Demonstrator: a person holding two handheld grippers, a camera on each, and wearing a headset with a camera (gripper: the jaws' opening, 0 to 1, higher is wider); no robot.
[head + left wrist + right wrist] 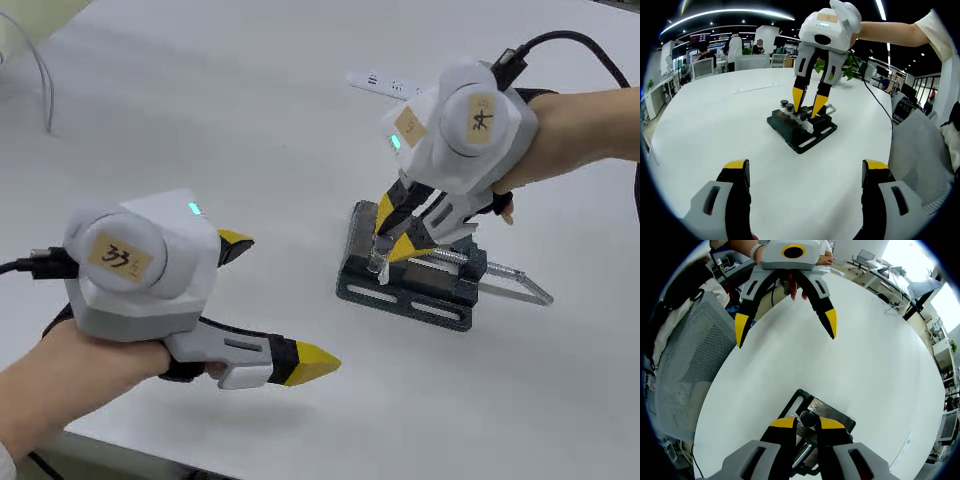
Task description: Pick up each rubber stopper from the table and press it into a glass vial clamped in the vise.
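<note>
Table (250,130): white, matt, smooth. Vise (400,292): dark matt metal; screw (452,258) bright bare metal. Vial (378,260): clear glossy glass. Stopper (807,418): black matt rubber. Left gripper (281,303), right gripper (394,234): smooth pale plastic shells, paper labels (120,258).

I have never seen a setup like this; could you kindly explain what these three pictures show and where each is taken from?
A person holds a two-jaw gripper in each hand; no robot. The head view looks down from a headset; the other two cameras ride on the grippers. The left gripper hovers open, holding nothing. The right gripper stands over a black vise on the white table, its jaws seemingly pinching a dark rubber stopper at a glass vial. A power strip lies behind.
</note>
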